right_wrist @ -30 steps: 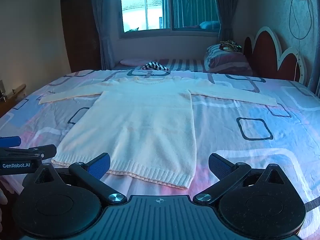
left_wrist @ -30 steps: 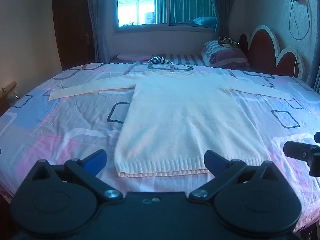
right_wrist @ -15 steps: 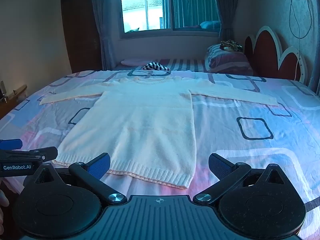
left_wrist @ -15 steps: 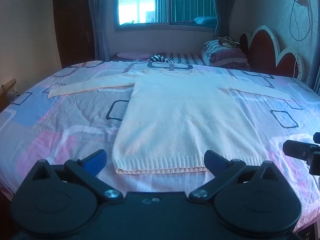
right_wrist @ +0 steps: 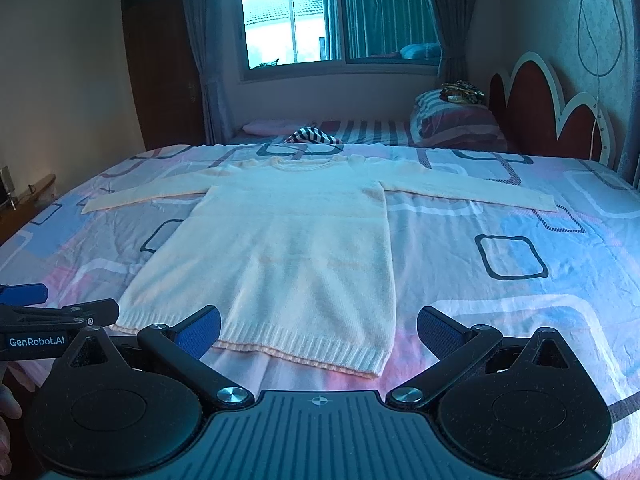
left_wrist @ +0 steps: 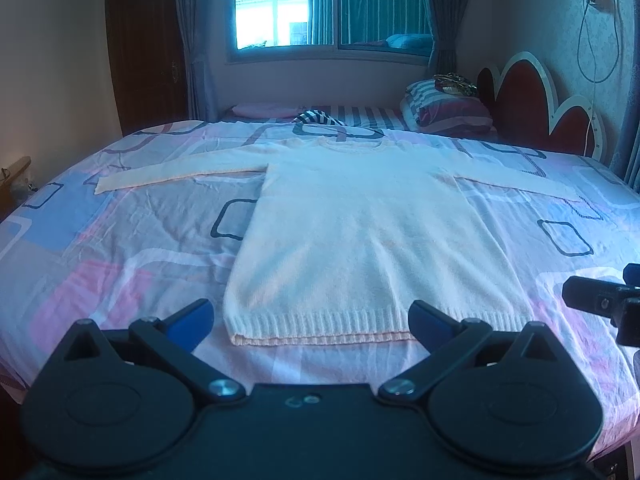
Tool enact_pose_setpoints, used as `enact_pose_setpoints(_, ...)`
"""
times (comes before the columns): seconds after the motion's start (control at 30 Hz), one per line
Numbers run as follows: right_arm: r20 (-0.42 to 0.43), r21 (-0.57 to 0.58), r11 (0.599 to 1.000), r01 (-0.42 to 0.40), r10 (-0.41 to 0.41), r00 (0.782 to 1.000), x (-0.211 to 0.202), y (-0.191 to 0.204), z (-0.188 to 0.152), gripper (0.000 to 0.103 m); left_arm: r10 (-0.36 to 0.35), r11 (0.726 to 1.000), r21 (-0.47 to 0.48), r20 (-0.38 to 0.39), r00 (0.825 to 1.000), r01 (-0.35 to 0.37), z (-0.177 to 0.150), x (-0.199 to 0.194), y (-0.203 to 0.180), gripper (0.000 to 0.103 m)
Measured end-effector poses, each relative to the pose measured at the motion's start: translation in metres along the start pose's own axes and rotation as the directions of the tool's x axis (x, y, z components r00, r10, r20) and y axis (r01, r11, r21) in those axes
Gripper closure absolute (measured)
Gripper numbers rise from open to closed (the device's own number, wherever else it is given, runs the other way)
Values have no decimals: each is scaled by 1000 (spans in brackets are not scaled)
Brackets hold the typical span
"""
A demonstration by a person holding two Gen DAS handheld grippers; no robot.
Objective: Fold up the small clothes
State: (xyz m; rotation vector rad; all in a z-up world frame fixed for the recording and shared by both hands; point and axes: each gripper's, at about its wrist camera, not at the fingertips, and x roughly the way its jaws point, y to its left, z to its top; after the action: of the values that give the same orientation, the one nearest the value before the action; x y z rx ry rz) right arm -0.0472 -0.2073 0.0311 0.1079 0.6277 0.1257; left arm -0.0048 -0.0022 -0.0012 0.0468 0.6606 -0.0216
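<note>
Left wrist view: sweater (left_wrist: 372,236) flat on bed (left_wrist: 120,240), hem slightly nearer than 1 s ago. Left gripper (left_wrist: 310,318) and right gripper (right_wrist: 318,326) both spread, empty; folding unstarted.

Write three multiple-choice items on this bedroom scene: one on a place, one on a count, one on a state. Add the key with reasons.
1. Where does the sweater lie?
A. on the patterned bedspread
B. on the floor
C. over the headboard

2. How many of its sleeves are spread out sideways?
A. none
B. one
C. two

3. How do the fingers of the left gripper and right gripper stand?
A. both open, empty
B. both shut on the hem
C. one open, one shut

Key: 1 A, it lies flat on the cover. 2 C, one sleeve reaches each way. 3 A, both pairs are wide apart, holding nothing.
</note>
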Motion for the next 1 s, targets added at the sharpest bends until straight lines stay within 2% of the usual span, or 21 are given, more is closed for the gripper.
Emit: enact_pose_setpoints(1.0,8,-4,1000,-7,7,1000,-2,4,4,0,1,1000,0,7,1000,-1,-1,1,5,0)
